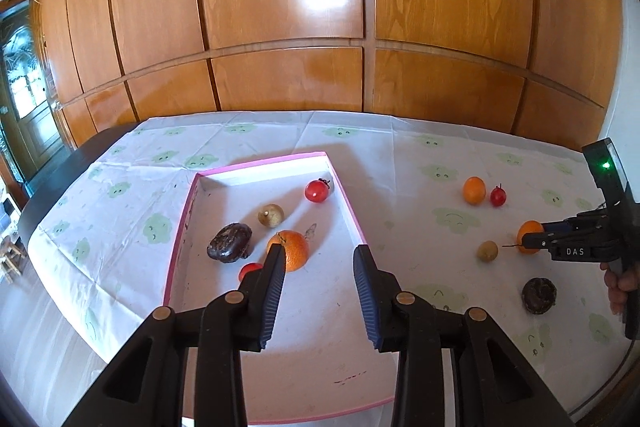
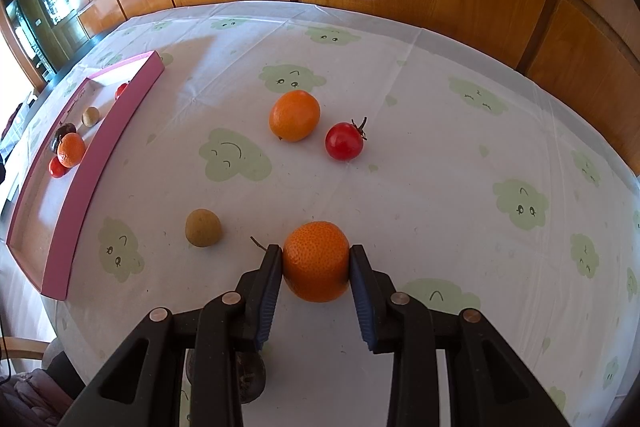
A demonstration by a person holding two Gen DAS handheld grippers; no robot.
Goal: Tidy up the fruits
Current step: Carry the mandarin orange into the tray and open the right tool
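A pink-rimmed tray point(image 1: 264, 162) point(image 2: 120, 115) holds an orange point(image 1: 294, 247), two red tomatoes point(image 1: 317, 191), a tan round fruit point(image 1: 271, 215) and a dark wrinkled fruit point(image 1: 229, 242). My left gripper point(image 1: 320, 291) is open and empty above the tray. My right gripper point(image 2: 316, 279) point(image 1: 540, 241) is shut on an orange point(image 2: 316, 261) on the tablecloth. Loose on the cloth lie another orange point(image 2: 295, 115), a red tomato point(image 2: 344, 141), a tan fruit point(image 2: 202, 227) and a dark wrinkled fruit point(image 1: 539, 295).
The table has a white cloth with green cloud faces point(image 2: 440, 187). A wooden panelled wall point(image 1: 320, 7) stands right behind the table. The table's left edge point(image 1: 48, 195) drops off beside the tray. A chair back point(image 2: 24, 347) shows at lower left.
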